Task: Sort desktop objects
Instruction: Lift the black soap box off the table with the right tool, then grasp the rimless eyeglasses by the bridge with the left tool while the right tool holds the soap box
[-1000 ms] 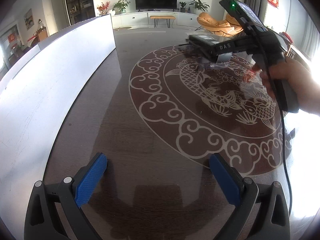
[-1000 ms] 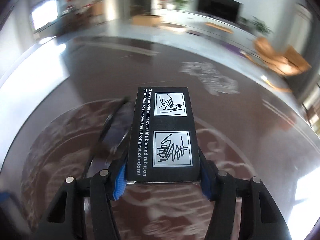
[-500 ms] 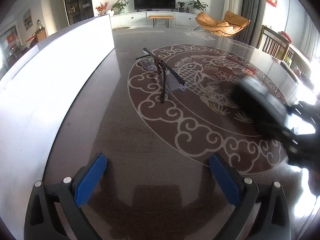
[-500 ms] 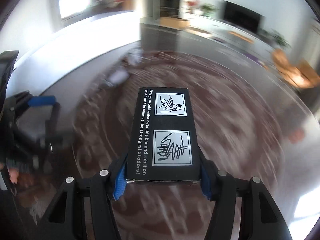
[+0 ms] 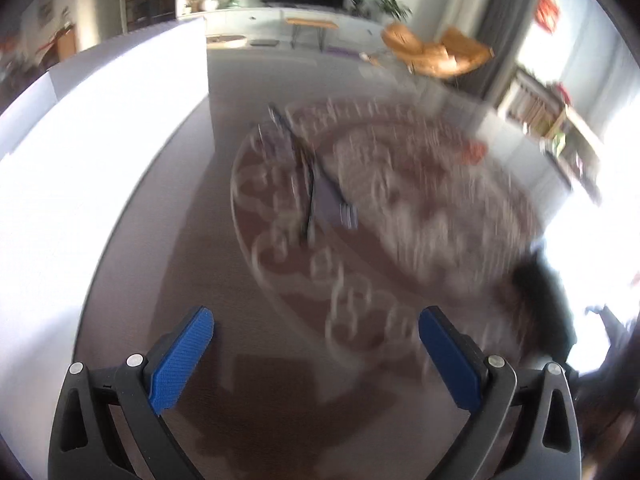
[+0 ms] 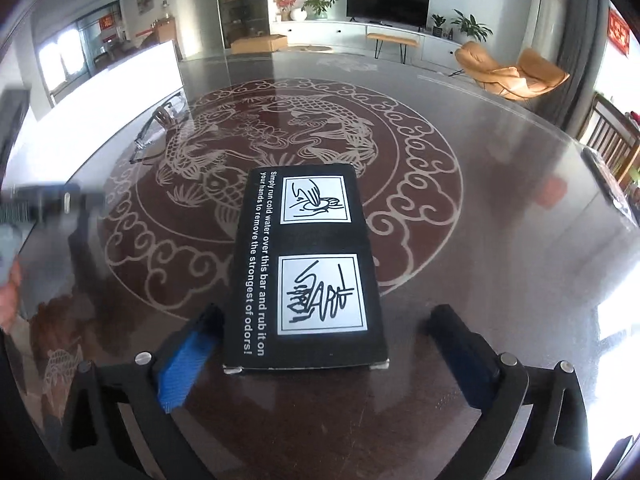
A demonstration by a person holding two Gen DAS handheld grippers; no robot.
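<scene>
- Right gripper: spread wide, both pads clear of black box; box lying flat on table, between the fingers.
- Left gripper: spread, empty, aimed toward eyeglasses; view motion-blurred.
- Risk: dragging the box on withdrawal if a finger clips its side.
- Risk: glasses skidding on the glossy top under a fast, off-centre grasp.
- Surface: dark polished round tabletop with fish-and-cloud inlay, strong glare.
- Room: living room with television, plants, orange chairs.
</scene>
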